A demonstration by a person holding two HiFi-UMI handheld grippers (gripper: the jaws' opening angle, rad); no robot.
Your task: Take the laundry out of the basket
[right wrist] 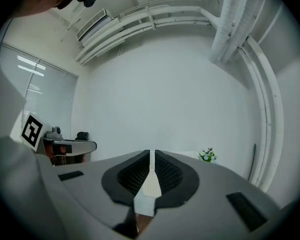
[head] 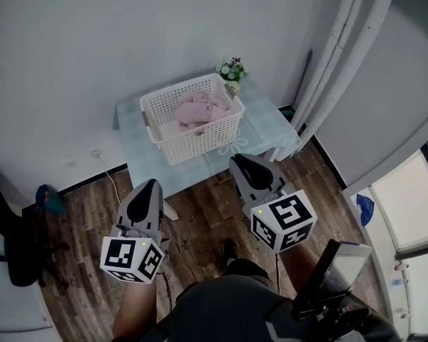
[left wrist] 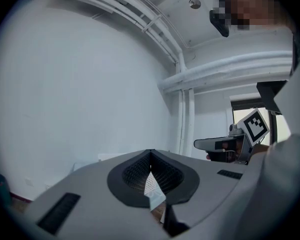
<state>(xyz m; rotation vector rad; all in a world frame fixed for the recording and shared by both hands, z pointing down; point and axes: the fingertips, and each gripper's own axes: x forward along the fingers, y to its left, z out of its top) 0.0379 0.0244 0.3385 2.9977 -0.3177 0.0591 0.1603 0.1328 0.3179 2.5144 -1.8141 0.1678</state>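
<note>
A white slatted laundry basket [head: 192, 123] stands on a small table with a pale blue checked cloth [head: 260, 127]. Pink laundry [head: 198, 110] lies bunched inside it. My left gripper [head: 148, 187] and right gripper [head: 244, 162] are held side by side over the wooden floor, short of the table's near edge, both pointing toward the basket. Each looks shut, with nothing between its jaws. In the left gripper view my left gripper [left wrist: 150, 153] has its pads together, and the right gripper [left wrist: 220, 144] shows alongside. In the right gripper view my right gripper [right wrist: 151, 154] shows only a thin slit, with the basket's mesh [right wrist: 149, 183] beyond.
A small pot of flowers [head: 232, 70] sits at the table's far corner, behind the basket. White pipes [head: 342, 48] run down the wall at right. A black office chair [head: 14, 241] and a teal object [head: 50, 199] stand at left on the wooden floor [head: 207, 216].
</note>
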